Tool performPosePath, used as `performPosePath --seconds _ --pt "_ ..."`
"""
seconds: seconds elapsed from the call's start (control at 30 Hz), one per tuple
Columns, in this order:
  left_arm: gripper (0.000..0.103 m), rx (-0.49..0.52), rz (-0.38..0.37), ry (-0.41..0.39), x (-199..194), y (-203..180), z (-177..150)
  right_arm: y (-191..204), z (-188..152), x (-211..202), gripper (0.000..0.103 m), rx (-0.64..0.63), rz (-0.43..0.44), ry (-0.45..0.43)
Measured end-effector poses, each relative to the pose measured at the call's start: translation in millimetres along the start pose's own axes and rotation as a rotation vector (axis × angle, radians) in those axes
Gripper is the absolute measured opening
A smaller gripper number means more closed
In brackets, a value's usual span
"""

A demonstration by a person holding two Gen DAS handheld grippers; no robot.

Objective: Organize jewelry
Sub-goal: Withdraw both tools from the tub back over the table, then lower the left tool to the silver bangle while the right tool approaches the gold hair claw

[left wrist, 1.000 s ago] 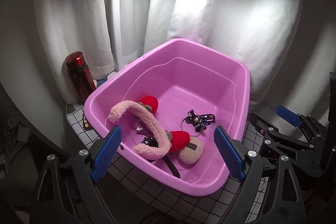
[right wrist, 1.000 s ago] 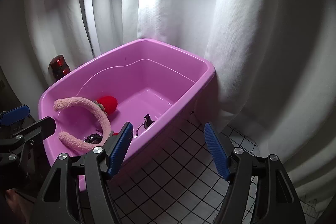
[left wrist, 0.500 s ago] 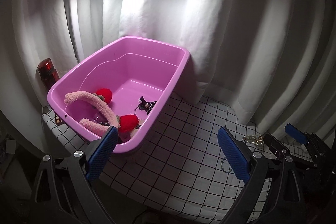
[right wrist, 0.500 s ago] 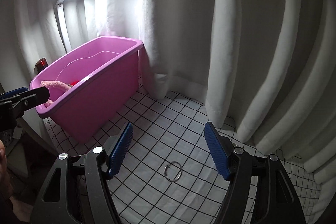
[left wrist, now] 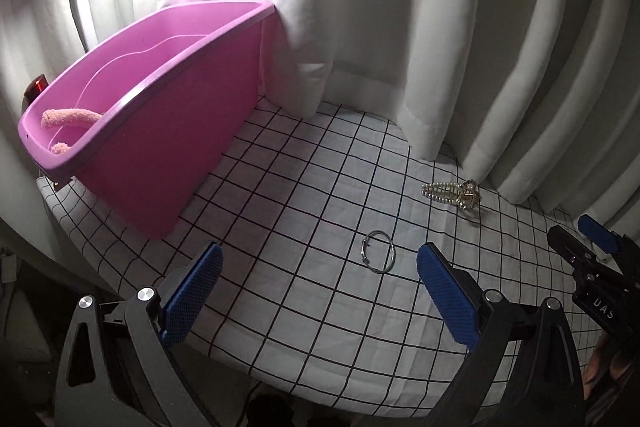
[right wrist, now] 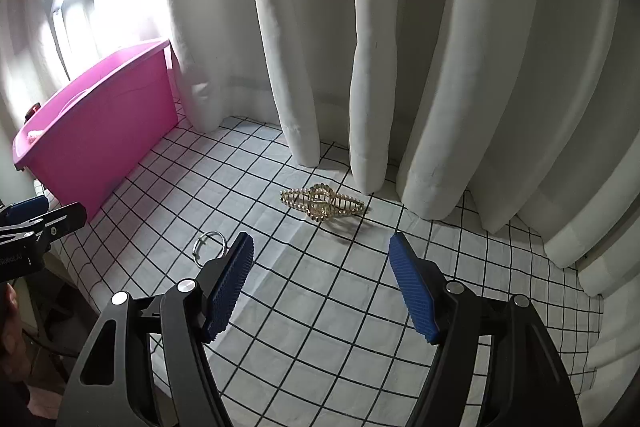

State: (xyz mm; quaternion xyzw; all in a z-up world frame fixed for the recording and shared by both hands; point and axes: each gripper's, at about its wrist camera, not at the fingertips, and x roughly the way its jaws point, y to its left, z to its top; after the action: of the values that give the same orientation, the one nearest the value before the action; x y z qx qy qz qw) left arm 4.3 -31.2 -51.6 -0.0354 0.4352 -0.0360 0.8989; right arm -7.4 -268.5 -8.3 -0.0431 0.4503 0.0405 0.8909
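Observation:
A pink plastic tub (left wrist: 160,131) stands at the left of the grid-patterned tablecloth (left wrist: 320,195) and holds a fluffy pink headband (left wrist: 68,119). A silver ring bracelet (left wrist: 378,256) lies on the cloth just ahead of my left gripper (left wrist: 320,291), which is open and empty. A gold hair claw clip (right wrist: 322,205) lies near the curtain, ahead of my right gripper (right wrist: 320,283), also open and empty. The clip also shows in the left wrist view (left wrist: 452,193). The bracelet (right wrist: 210,242) shows beside my right gripper's left finger. The tub (right wrist: 100,131) is far left there.
White curtains (right wrist: 400,47) hang close behind the table. A red bottle (left wrist: 36,89) stands behind the tub. The table's front edge runs just under both grippers. My right gripper shows at the right edge of the left wrist view (left wrist: 592,247).
Both grippers have swung right, away from over the tub toward the open cloth. The bracelet and gold clip have come into view; the tub has slid to the left.

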Motion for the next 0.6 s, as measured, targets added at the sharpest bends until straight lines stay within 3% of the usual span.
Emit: performPosePath --seconds 0.23,0.6 --pt "0.096 -0.06 0.05 0.041 41.7 -24.7 -24.2 -21.4 -9.6 47.2 0.067 -0.074 0.061 0.033" --pt "0.096 -0.147 0.124 0.082 98.3 -49.3 -42.1 -27.7 3.2 119.0 0.067 -0.245 0.182 0.055"
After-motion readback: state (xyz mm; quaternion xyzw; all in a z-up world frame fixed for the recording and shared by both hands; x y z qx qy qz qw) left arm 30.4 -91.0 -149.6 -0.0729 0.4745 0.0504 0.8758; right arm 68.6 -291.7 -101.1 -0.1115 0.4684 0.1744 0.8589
